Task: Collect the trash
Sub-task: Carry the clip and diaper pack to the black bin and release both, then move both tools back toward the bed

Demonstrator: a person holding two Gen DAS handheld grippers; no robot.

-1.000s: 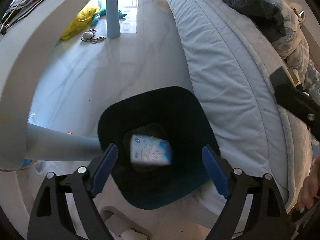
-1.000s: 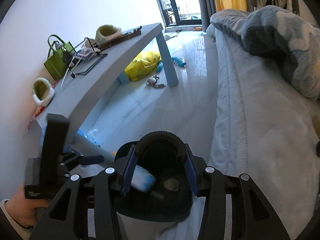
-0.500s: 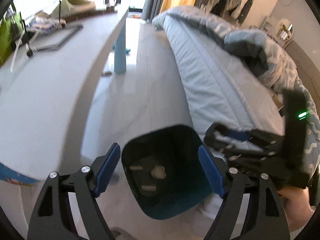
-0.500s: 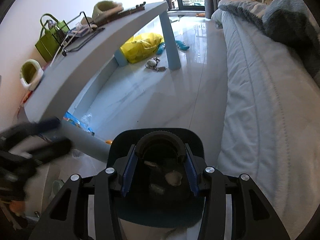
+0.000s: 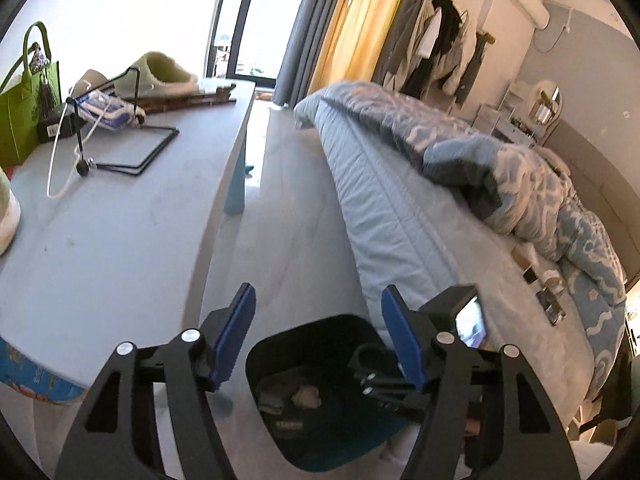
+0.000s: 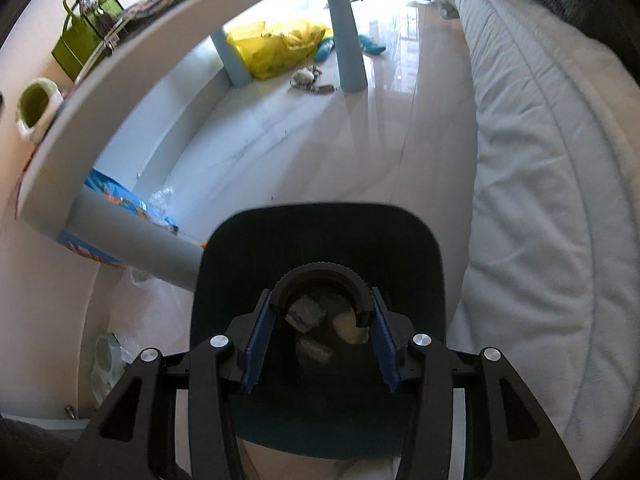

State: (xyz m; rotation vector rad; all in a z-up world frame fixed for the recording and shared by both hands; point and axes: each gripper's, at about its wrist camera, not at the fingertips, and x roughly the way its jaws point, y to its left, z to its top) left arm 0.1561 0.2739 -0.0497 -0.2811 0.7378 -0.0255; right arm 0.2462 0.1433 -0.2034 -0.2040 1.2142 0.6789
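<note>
Held the right gripper (image 6: 320,300) pointing steeply down over the dark bin (image 6: 320,216). Gripped a black ribbed ring (image 6: 320,270) between its blue pads (image 6: 256,344), with the jaws just beginning to open and both pads touching the ring's ends. Saw through the ring to the bin's bottom: crumpled scraps of trash (image 6: 306,312) and a pale lump (image 6: 352,326) beside them.

Held the left gripper (image 5: 318,296) higher and to one side, above the same bin (image 5: 320,320). Had its jaws released and closing, with nothing between them. Made out the trash (image 5: 306,394) at the bin's bottom from there too, though blurred.

Found the bin standing on the glossy pale floor (image 6: 320,140), between the bench (image 6: 120,80) and the bed (image 6: 540,160), just beside the bed's edge. Found a blue printed packet (image 6: 120,196) and clear wrapping on the floor under the bench's near end, close to the bin. Noted a yellow bag (image 6: 280,44) and small toys farther off, by the bench's far legs.

Saw on the bench top (image 5: 120,220) a green bag (image 5: 20,120), a wire stand, a white cord and a pale green slipper (image 5: 164,74). Saw a rumpled blue patterned quilt (image 5: 520,184) heaped on the bed (image 5: 400,220).
</note>
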